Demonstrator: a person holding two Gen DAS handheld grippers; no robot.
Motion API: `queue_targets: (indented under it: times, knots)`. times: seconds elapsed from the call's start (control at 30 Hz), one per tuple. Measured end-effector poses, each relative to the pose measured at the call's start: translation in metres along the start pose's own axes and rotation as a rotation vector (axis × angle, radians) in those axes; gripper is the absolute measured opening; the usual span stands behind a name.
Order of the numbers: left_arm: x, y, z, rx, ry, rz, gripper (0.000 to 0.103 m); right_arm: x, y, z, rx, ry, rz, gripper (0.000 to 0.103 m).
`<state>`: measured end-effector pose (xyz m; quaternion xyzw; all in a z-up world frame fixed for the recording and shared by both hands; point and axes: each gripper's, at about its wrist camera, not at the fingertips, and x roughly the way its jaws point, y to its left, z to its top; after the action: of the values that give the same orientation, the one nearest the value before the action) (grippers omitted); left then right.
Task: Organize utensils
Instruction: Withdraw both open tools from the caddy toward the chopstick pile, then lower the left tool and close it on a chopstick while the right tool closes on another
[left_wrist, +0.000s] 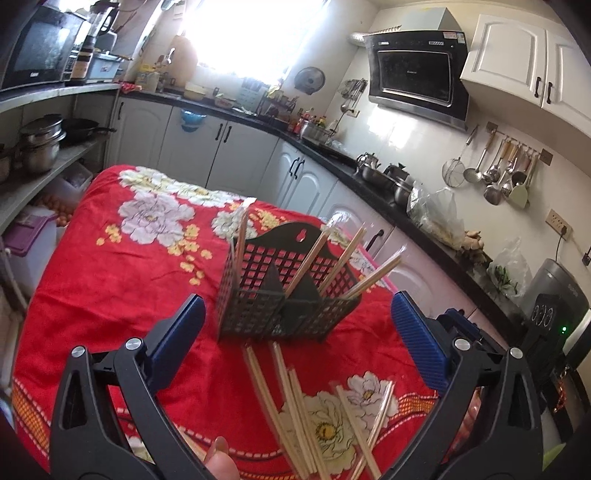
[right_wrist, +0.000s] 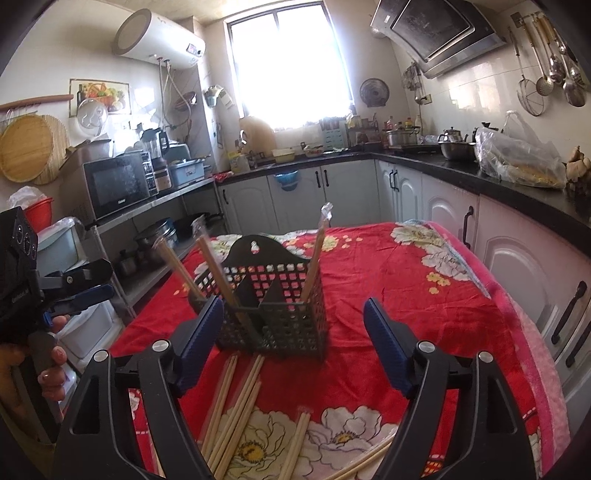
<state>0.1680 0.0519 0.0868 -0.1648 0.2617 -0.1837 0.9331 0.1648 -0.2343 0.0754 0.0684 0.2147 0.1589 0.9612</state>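
Evidently the sorting is partway through: the black lattice caddy (left_wrist: 286, 295) stands upright on the red floral cloth (left_wrist: 110, 280), and several wrapped pairs of chopsticks already lean in its compartments (left_wrist: 306, 260), some in the one on its left and some in the one on its right as the left wrist view shows it. More wrapped chopsticks lie loose on the cloth just in front of the caddy (left_wrist: 295, 413), fanned out on the near side of it, toward both cameras. The left gripper (left_wrist: 295, 325) hangs just short of the caddy with its blue pads spread wide and nothing between them; the right gripper (right_wrist: 293, 332) is likewise parted and empty, its left pad crossing the caddy's near corner in its own view (whether it touches there I cannot tell). So the step in hand looks like the turn from a placed pair to the next pick. The next move, as I judge it, calls for dipping one gripper to the loose pile in front of the caddy, closing on a single wrapped pair rather than a bundle, then tipping it upright over an open compartment without nudging the light caddy.
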Motion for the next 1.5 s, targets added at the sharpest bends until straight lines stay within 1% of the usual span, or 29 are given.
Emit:
queue_targets:
  times: [0.47,0.73,1.07,1.27,1.3,1.37,1.43,1.47,1.5]
  knots:
    - [-0.007,0.017,-0.038,-0.047,0.045,0.053,0.092,0.014,0.024,-0.021,-0.042,0.087,0.055,0.076]
    - [-0.005,0.027,-0.057,-0.060,0.080,0.087,0.092,0.034,0.037,-0.034,-0.076,0.174,0.081,0.076]
    - [0.002,0.043,-0.075,-0.084,0.128,0.122,0.092,0.055,0.044,-0.046,-0.092,0.253,0.097,0.076]
    - [0.010,0.058,-0.089,-0.113,0.178,0.141,0.092,0.070,0.046,-0.052,-0.103,0.311,0.097,0.075]
    - [0.010,0.060,-0.091,-0.117,0.185,0.143,0.092,0.073,0.046,-0.054,-0.102,0.326,0.100,0.074]
    - [0.012,0.064,-0.095,-0.128,0.199,0.141,0.092,0.079,0.045,-0.056,-0.102,0.349,0.102,0.069]
    - [0.014,0.067,-0.099,-0.135,0.219,0.128,0.092,0.086,0.045,-0.060,-0.102,0.380,0.103,0.061]
    - [0.014,0.067,-0.101,-0.136,0.224,0.125,0.092,0.088,0.044,-0.062,-0.101,0.393,0.106,0.059]
    - [0.014,0.067,-0.104,-0.139,0.232,0.118,0.092,0.090,0.045,-0.063,-0.102,0.402,0.107,0.055]
